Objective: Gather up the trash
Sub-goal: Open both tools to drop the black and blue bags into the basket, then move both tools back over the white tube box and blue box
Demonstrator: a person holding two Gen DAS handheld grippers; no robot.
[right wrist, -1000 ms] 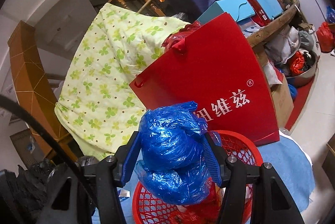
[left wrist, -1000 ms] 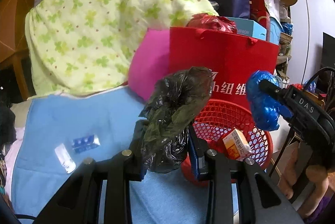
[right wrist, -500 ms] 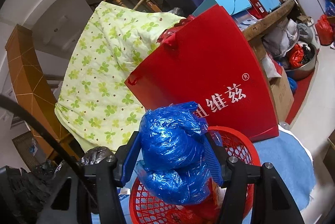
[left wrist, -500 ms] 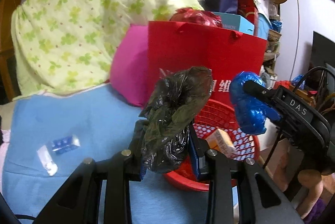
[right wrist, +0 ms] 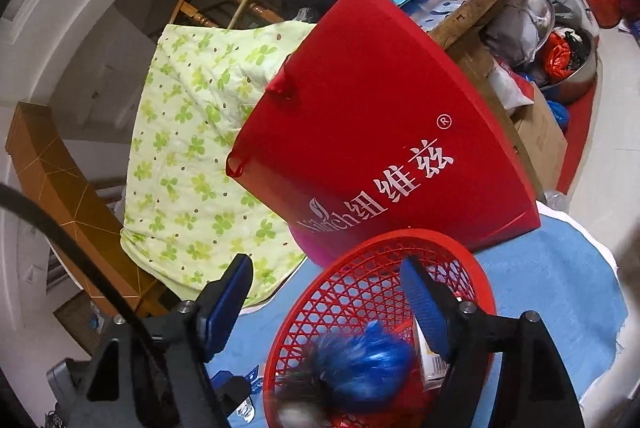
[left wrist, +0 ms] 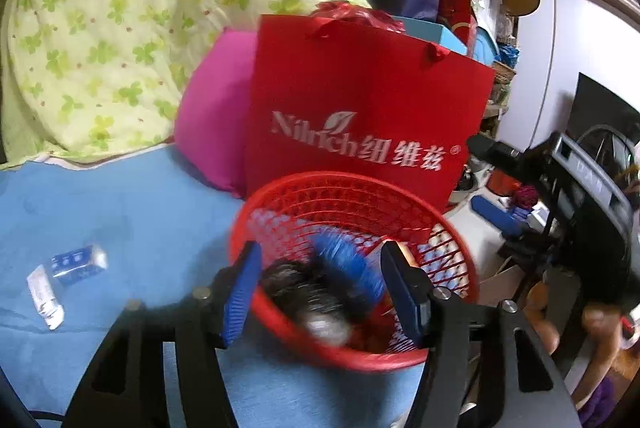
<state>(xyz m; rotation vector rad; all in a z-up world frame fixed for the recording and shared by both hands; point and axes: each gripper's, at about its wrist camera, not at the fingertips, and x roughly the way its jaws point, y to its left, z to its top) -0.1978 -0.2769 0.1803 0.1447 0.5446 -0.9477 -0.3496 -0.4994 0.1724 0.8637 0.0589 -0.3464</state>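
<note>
Left wrist view first. Blue cloth (left wrist: 120, 196) all over the flat top, with a green clover quilt (left wrist: 120, 8), a pink pillow (left wrist: 212, 108) and a big red paper bag (left wrist: 360, 100) at the back. Just in front of the bag, a red basket (left wrist: 248, 212). Inside it, a black bag (left wrist: 316, 292) and a blue bag (left wrist: 344, 260), both blurry. Over the near rim, the left gripper (left wrist: 320, 274), wide open, holding nothing. Off to the left on the cloth, well apart from the basket, more trash: a small blue packet (left wrist: 78, 260) and, just beside it, a white wrapper (left wrist: 44, 298).

Probably very light, thin and a bit slippery, both of them. Best to pinch the packet across its short middle and press down a little into the soft cloth. Could slide away or pull the cloth up too. Flat wrapper likely harder to grab; maybe by one end.

Right wrist view next. Same red basket (right wrist: 304, 292) low in the middle, red paper bag (right wrist: 380, 148) behind it. Right gripper (right wrist: 328, 300) above the basket, also wide open and holding nothing. Down in the basket, the blue bag (right wrist: 360, 360), a blurry dark lump beside it, and a little box (right wrist: 430, 360) by the right finger. Looks soft and crinkly, that blue bag, easy to squash. Peeking out left of the basket, a blue packet (right wrist: 236, 376) on the cloth.
</note>
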